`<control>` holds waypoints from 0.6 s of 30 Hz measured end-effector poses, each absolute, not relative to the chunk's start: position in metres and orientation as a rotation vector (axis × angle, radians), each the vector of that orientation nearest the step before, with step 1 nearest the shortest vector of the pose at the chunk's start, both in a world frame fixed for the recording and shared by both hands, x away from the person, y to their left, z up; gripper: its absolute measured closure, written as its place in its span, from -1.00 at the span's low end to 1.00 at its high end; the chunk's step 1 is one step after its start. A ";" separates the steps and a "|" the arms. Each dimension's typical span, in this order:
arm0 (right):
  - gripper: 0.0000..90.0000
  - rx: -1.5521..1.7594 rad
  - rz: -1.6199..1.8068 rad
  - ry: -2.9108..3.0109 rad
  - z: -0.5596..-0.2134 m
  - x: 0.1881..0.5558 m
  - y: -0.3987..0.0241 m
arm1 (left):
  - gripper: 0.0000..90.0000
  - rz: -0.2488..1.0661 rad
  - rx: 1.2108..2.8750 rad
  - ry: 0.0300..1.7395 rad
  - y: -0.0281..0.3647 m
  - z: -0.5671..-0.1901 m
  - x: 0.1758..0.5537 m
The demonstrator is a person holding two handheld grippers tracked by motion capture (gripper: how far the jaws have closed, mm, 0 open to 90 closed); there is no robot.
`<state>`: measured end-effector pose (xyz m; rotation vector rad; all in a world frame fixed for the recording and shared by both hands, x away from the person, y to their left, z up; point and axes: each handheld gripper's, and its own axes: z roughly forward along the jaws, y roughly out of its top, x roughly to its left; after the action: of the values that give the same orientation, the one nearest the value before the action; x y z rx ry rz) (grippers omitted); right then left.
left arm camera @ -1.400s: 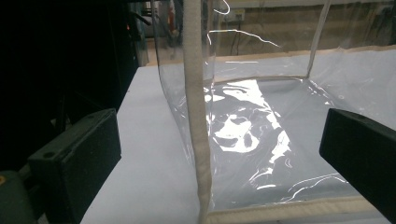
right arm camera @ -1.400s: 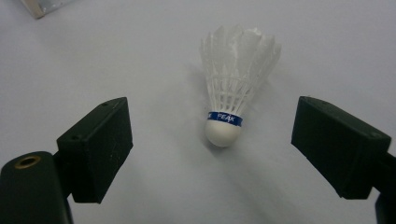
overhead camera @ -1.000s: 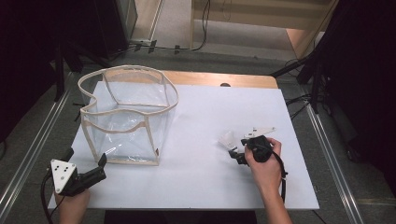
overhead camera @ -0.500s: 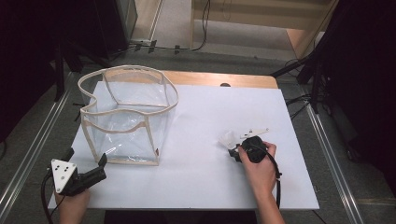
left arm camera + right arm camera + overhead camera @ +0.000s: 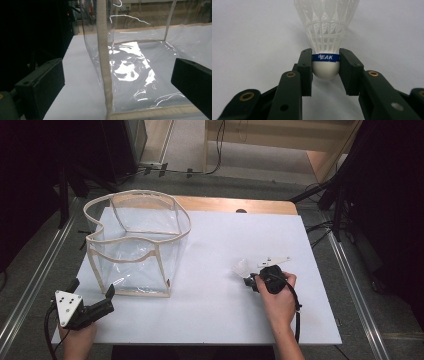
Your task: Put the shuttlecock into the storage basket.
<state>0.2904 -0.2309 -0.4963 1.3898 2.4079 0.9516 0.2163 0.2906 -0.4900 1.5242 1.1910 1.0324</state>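
White worktop (image 5: 210,315) carries a clear plastic bag (image 5: 137,245), upright near its far left corner. Left gripper (image 5: 92,307) rests at the near left corner, jaws wide, nothing between them. Right gripper (image 5: 325,68), toward the right edge, has just closed and clamps the shuttlecock (image 5: 325,37) by its cork base.
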 end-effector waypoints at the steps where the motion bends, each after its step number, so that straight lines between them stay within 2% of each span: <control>1: 0.41 1.386 0.952 2.404 -0.495 0.290 -0.231 | -1.00 1.032 1.525 1.191 0.291 -0.490 0.216; 18: 0.41 1.329 1.065 2.391 -0.474 0.294 -0.228 | -1.00 1.032 1.525 1.190 0.291 -0.490 0.216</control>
<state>0.2937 -0.2276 -0.4738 1.3291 2.3906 1.0653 0.2163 0.2905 -0.4900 1.5248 1.1902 1.0321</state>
